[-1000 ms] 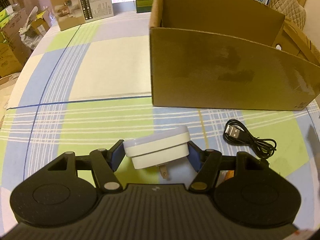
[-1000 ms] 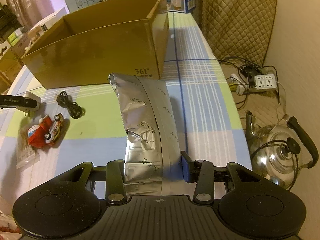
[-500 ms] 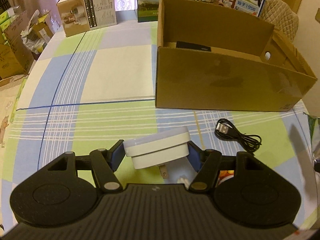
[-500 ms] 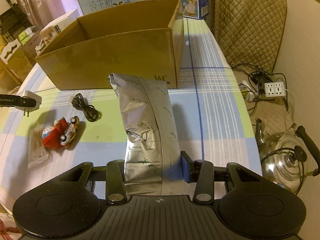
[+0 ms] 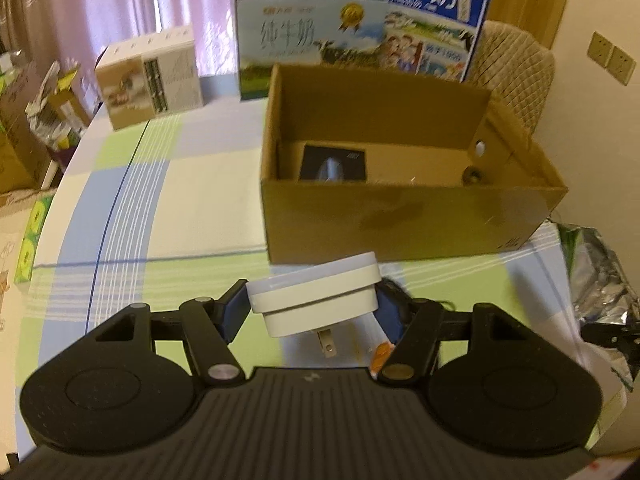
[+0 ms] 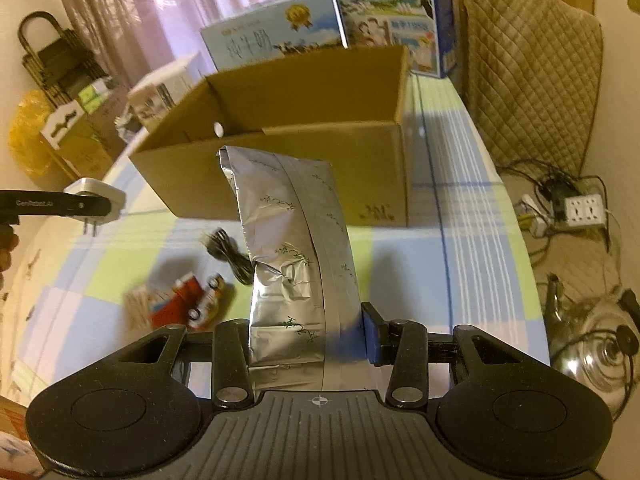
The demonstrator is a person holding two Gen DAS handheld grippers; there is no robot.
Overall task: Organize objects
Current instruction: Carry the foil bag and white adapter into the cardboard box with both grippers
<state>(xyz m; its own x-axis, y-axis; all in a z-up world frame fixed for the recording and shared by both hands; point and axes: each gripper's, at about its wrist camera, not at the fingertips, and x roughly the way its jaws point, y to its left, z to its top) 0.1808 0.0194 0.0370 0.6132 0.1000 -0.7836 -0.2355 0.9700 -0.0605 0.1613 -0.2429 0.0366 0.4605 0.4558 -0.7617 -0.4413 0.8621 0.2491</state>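
Note:
My left gripper [image 5: 312,304] is shut on a white plug adapter [image 5: 316,296], held above the table just in front of the open cardboard box [image 5: 400,216]. The adapter also shows in the right wrist view [image 6: 98,200]. A black flat item [image 5: 334,162] lies inside the box. My right gripper [image 6: 308,340] is shut on a silver foil pouch [image 6: 292,256], held upright in front of the box [image 6: 280,176]. A black USB cable [image 6: 230,254], a red toy car [image 6: 192,300] and a small packet [image 6: 138,308] lie on the checked tablecloth.
Milk cartons [image 5: 320,36] and a white box [image 5: 150,76] stand behind the cardboard box. A padded chair [image 6: 532,68], a power strip [image 6: 580,208] and a steel kettle [image 6: 592,340] are right of the table. Boxes [image 5: 24,132] clutter the left.
Both grippers have risen with their loads and moved toward the box. The box's inside now shows in the left wrist view. The cable has slipped behind the adapter there.

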